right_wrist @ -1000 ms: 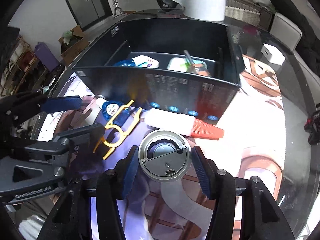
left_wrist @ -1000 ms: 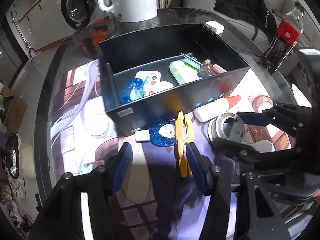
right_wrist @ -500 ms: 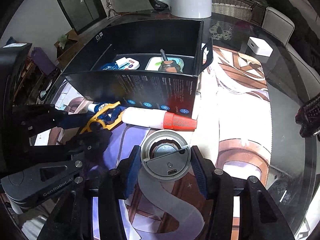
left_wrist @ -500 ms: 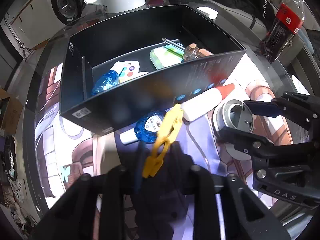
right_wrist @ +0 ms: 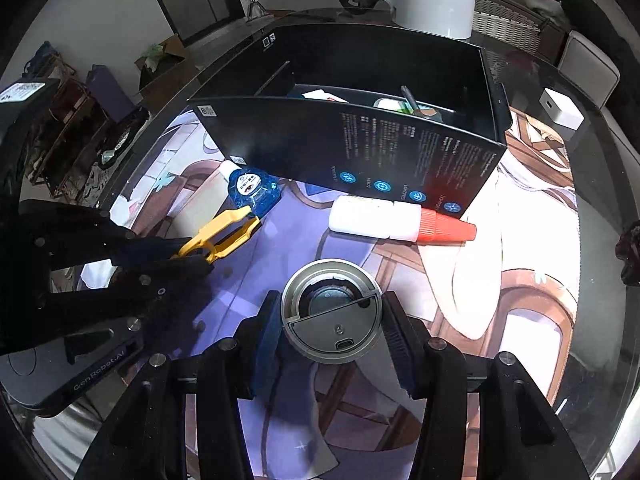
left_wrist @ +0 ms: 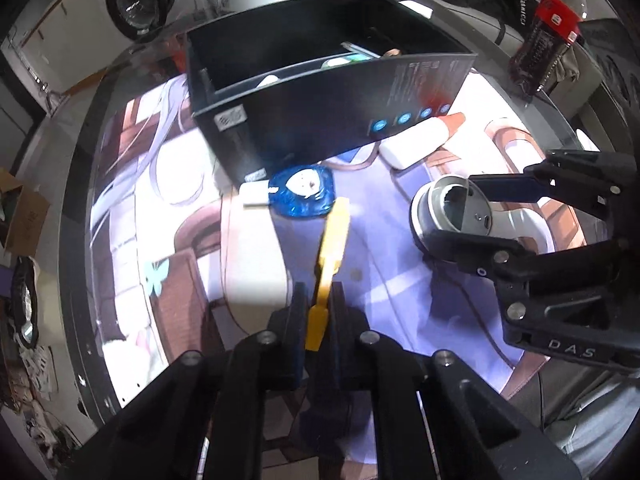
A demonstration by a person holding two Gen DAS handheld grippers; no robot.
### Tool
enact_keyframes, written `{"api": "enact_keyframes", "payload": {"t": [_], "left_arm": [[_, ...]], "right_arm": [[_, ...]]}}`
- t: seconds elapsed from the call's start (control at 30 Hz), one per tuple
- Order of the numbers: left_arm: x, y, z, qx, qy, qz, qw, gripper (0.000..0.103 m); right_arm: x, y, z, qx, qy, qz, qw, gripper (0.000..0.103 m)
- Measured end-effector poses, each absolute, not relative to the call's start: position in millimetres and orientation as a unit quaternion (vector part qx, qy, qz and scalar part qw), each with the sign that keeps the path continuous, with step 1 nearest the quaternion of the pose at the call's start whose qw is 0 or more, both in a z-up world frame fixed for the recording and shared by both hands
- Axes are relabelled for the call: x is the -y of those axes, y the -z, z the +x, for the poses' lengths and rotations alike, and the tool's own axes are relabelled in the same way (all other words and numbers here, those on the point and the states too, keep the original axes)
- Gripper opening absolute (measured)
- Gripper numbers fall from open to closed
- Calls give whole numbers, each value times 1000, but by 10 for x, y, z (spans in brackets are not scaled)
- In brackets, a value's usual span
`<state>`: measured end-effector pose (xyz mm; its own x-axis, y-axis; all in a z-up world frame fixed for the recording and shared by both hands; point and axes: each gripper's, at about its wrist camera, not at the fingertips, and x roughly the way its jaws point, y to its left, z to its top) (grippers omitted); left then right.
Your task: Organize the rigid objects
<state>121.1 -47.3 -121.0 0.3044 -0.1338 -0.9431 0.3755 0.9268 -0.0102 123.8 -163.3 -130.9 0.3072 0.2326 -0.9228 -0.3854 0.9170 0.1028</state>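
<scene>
The left gripper [left_wrist: 318,312] is pinching the near end of the yellow clip [left_wrist: 330,256], its fingers closed tight on it, the clip's far tip pointing toward the blue bottle [left_wrist: 302,196] lying just in front of the black box [left_wrist: 320,120]. The right gripper [right_wrist: 330,338] is clasping the round grey lid [right_wrist: 332,316] from both sides (both pads are pressing its rim), near the middle of the printed mat [right_wrist: 520,264]. Beyond the lid, a white tube with a red cap [right_wrist: 400,222] is lying along the box's near wall. Inside the box, several small items are sitting, partly hidden.
</scene>
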Motion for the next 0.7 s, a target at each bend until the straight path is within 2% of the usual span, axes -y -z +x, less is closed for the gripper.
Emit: {"api": "enact_keyframes", "payload": {"t": [0.17,0.33,0.47,0.7], "left_arm": [[552,1216,1238,-557,157,126,806,14],[643,1225,1252,-549,155,143,809,14],[628,1185,1247,-546,156,135,812,6],[583,962,1162,-509,166,134,834,4]], "right_arm": [[1609,1337,1250,-556,-188,-78,806,50],[1529,1361,1248,-550,-187,-94,808,50],[1579,1367,1221,-548,-187,-94,810,50],[1639,1236,1144,-528,-187,-84,824,50]]}}
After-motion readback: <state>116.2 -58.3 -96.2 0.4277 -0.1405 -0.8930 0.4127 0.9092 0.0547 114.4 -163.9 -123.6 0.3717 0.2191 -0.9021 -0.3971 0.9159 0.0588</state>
